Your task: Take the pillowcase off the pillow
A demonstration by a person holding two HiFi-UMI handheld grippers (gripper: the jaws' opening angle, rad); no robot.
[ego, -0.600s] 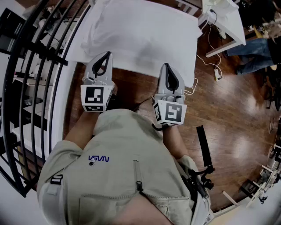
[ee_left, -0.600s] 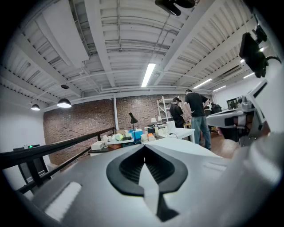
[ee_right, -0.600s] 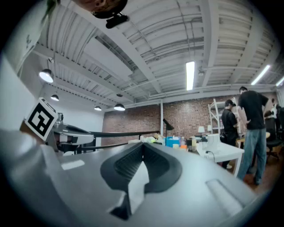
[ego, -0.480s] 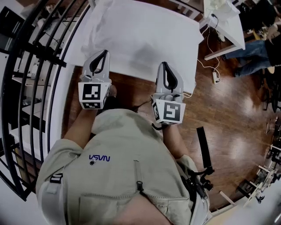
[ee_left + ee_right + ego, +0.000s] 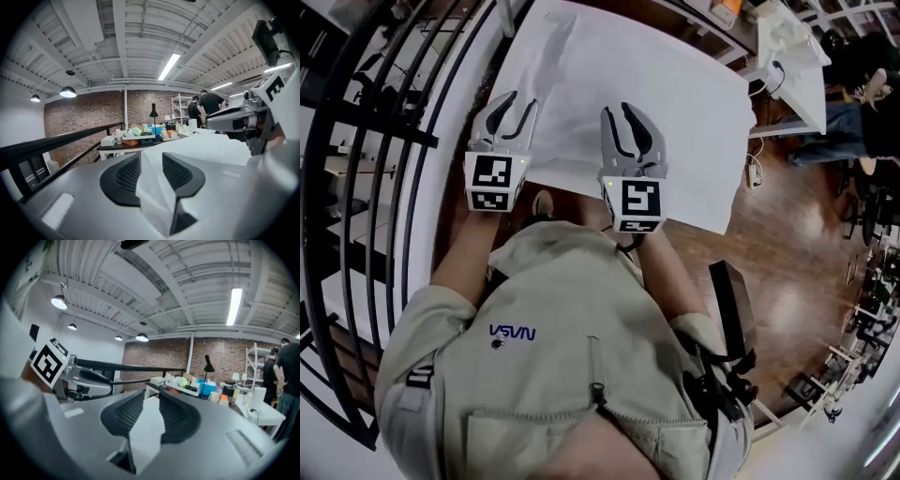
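Observation:
The white pillowcase (image 5: 656, 103) spreads out wide and flat in front of me in the head view, its near edge raised. My left gripper (image 5: 512, 105) is shut on that edge at its left end, and a fold of white cloth (image 5: 157, 197) stands pinched between its ribbed pads. My right gripper (image 5: 626, 117) is shut on the same edge a short way to the right, with a strip of cloth (image 5: 145, 434) caught between its pads. Both grippers point almost level, side by side. Whether the pillow lies inside the cloth I cannot tell.
A black metal railing (image 5: 384, 122) curves along my left side. Wooden floor (image 5: 806, 216) lies to the right, with a white table (image 5: 797, 66) and cables at the top right. A cluttered desk (image 5: 140, 136) and a standing person (image 5: 208, 105) are farther off.
Both grippers have gone up and forward with the cloth edge. The right one has shifted left, closer to the left one. The white cloth now hangs spread out and lifted.

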